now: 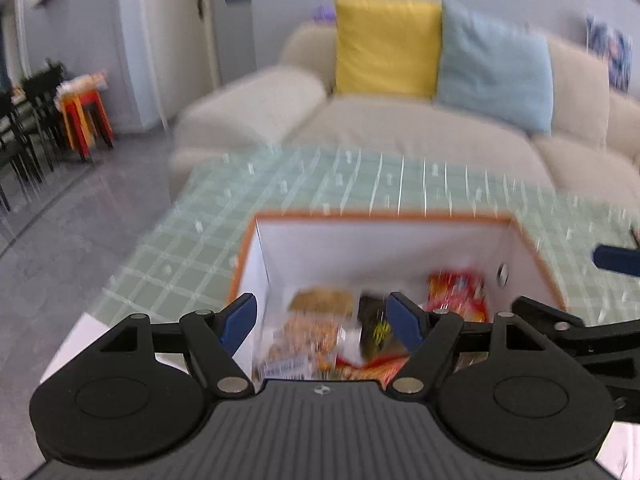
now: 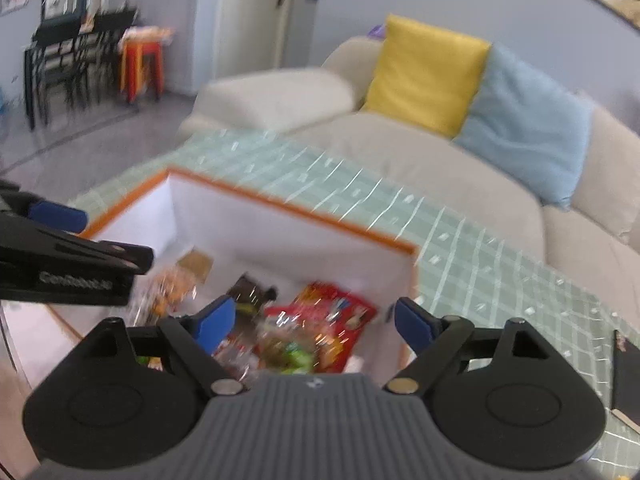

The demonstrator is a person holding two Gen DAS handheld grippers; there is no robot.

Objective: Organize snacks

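Left gripper (image 1: 322, 322), black with blue-padded fingers, hangs with its jaws spread wide and nothing between them, poised above the open top of a white cardboard box with an orange rim (image 1: 384, 216). Inside the box lie several snack packets, blurred by motion: a red and orange foil bag (image 1: 458, 294) toward the far right corner, a tan flat packet (image 1: 322, 300) at the far side, a black packet with yellow print (image 1: 374, 326) in the middle, and an orange-speckled clear bag (image 1: 308, 340) nearer the camera. The box stands on a table covered in a pale green checked cloth (image 1: 168, 256). Beyond the table sits a cream sofa (image 1: 256, 108) with a yellow cushion (image 1: 386, 46) and a light blue cushion (image 1: 494, 66) propped side by side against its back. A blue fingertip of the other gripper shows at the right edge, over the cloth.

Right gripper (image 2: 310, 320) likewise has its blue-padded jaws wide apart and grips nothing; it hovers over the near right part of the same orange-rimmed box (image 2: 296, 208). Between its fingers the red foil bag (image 2: 340, 312) is seen lying on the heap, with a crinkled clear packet showing green and brown contents (image 2: 290, 350) just below it and the dark packet (image 2: 250, 292) to its left. The left gripper's black body reaches in from the left edge above the box's near left side. A dark flat object (image 2: 626, 376) lies on the green cloth (image 2: 480, 248) at the far right, well apart from the box. Stacked red and orange stools (image 2: 142, 66) stand beside black chairs (image 2: 68, 64) in the background.
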